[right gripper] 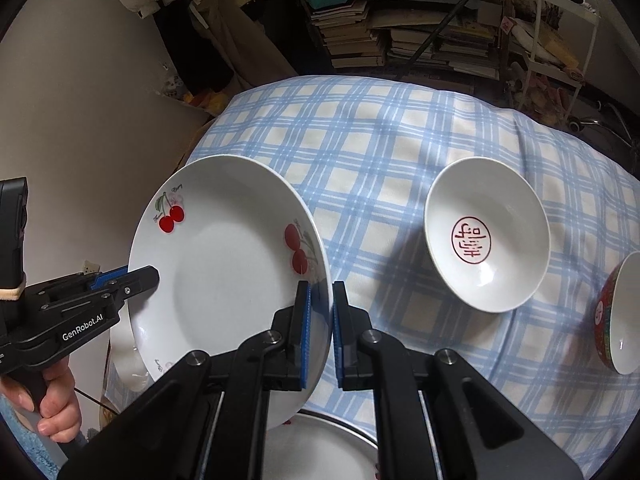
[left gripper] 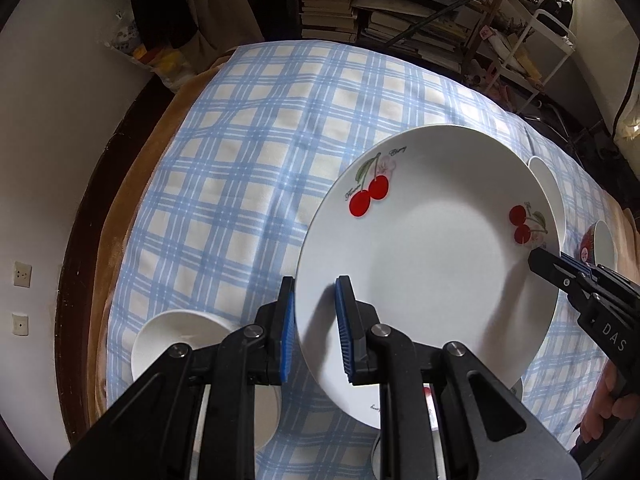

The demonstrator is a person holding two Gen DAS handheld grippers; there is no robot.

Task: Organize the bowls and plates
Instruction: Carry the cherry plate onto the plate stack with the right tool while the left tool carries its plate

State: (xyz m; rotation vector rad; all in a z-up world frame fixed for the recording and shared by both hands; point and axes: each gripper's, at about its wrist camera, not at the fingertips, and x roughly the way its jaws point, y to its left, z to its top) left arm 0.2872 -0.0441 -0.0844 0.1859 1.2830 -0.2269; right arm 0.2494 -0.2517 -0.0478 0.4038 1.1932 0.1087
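Note:
A white plate with red cherries (left gripper: 432, 264) is held tilted above the checked tablecloth (left gripper: 248, 148). My left gripper (left gripper: 316, 332) is shut on its left rim. My right gripper (right gripper: 321, 332) is shut on its right rim; the plate also shows in the right wrist view (right gripper: 224, 280). A second plate (right gripper: 320, 448) lies below it on the cloth. A white bowl (left gripper: 176, 340) sits at the near left. A white bowl with a red seal mark (right gripper: 486, 236) and a red-sided bowl (right gripper: 618, 316) sit on the right.
The blue checked cloth (right gripper: 380, 152) covers the round table with a brown edge (left gripper: 84, 216). A white wall stands at left. Shelves of books (right gripper: 400, 32) and a white rack (right gripper: 560, 40) stand behind the table.

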